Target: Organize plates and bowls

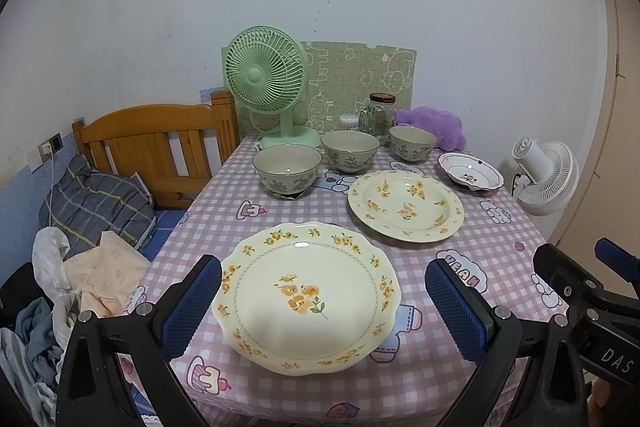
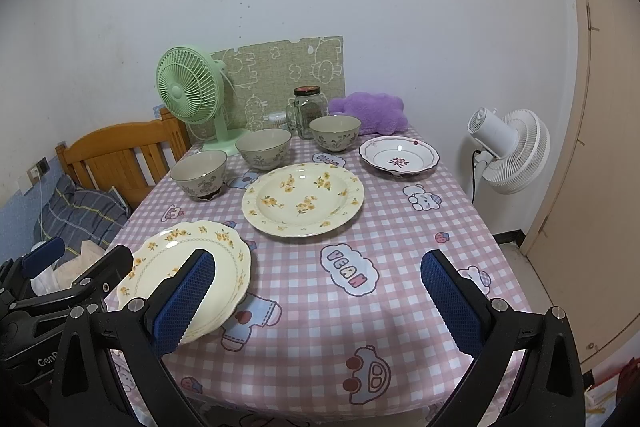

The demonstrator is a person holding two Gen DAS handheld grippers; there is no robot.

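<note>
"vean" on tablecloth (image 2: 352,269); "das" on right tongs (image 1: 618,365).

The near right part of the counter (image 2: 400,327) lies bare, with open cloth between the scalloped plate (image 1: 308,297) at the near left and the round plate (image 2: 303,199) mid-counter. Three bowls (image 2: 263,148) line up behind the plates with narrow gaps between them, and a small dish (image 2: 399,158) sits far right. Behind these, a green fan (image 2: 192,95), jar (image 2: 307,113) and purple cushion (image 2: 370,111) block the back edge.
</note>
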